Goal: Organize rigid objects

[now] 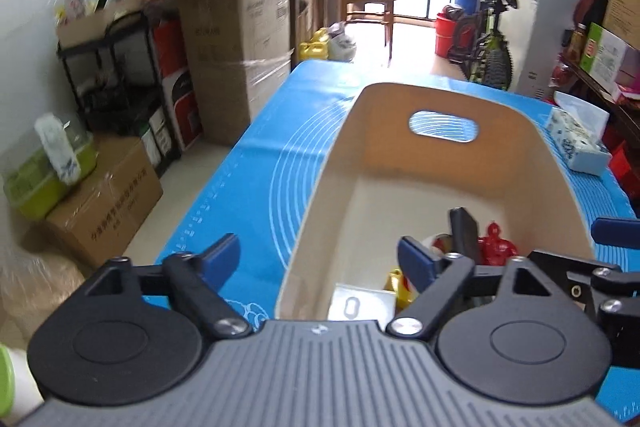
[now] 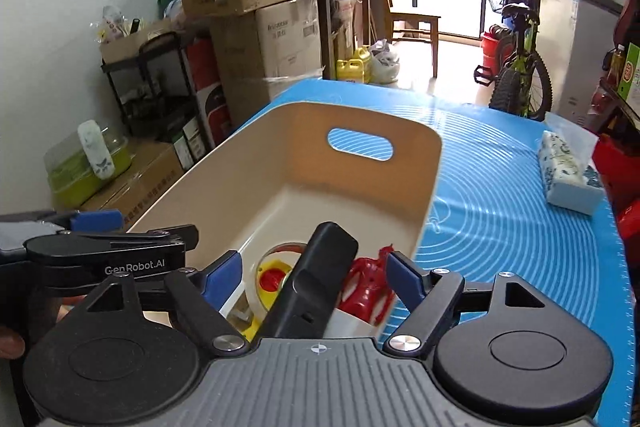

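A cream plastic bin (image 2: 360, 163) with an oval handle cut-out stands on the blue silicone mat (image 2: 520, 195) that covers the surface. At the near end of the bin lie a black rectangular device (image 2: 316, 283) leaning upright, a red toy figure (image 2: 368, 287) just to its right, a roll of clear tape (image 2: 276, 267) with a yellow and red core to its left, and a flat pale card (image 1: 356, 303) on the bin floor.

The left gripper (image 1: 320, 259) hangs over the bin's left wall, its blue fingers spread wide with nothing between them. The right gripper (image 2: 316, 275) is also spread; the black device and the red figure show between its fingers, but the pads do not press on either.

A wrapped tissue pack (image 2: 568, 175) lies on the mat well to the right of the bin
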A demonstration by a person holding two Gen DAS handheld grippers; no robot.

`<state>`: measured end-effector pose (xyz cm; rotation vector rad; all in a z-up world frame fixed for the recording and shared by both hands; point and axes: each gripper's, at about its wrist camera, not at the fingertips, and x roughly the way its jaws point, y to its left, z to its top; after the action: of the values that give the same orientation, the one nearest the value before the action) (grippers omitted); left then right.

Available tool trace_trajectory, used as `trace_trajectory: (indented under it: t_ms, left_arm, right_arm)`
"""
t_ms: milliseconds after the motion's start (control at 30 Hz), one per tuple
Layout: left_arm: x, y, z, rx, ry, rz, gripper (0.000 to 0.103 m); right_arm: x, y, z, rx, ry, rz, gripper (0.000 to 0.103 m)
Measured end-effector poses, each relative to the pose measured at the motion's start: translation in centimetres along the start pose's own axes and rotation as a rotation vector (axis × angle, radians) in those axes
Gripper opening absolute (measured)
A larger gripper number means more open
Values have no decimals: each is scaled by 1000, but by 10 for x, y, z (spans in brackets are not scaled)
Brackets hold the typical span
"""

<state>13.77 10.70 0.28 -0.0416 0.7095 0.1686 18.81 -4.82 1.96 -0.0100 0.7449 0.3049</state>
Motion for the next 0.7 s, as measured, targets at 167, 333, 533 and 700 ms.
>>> trace_trajectory:
  t_ms: [167, 333, 533, 700]
  left_arm:
    - [-16, -8, 0, 21, -2, -19, 90]
    - [-31, -15, -4, 30, 13, -35, 90]
    - [-52, -26, -8, 53, 19, -53, 90]
    - [-69, -37, -16, 58, 26, -88, 90]
  right_arm:
    - [-26, -8, -4, 29, -15, -24, 84]
    - [-50, -15, -9, 36, -26, -52, 84]
    - [-76, -24, -23, 52, -35, -78, 85]
    - [-94, -33, -40, 79, -29, -90, 85]
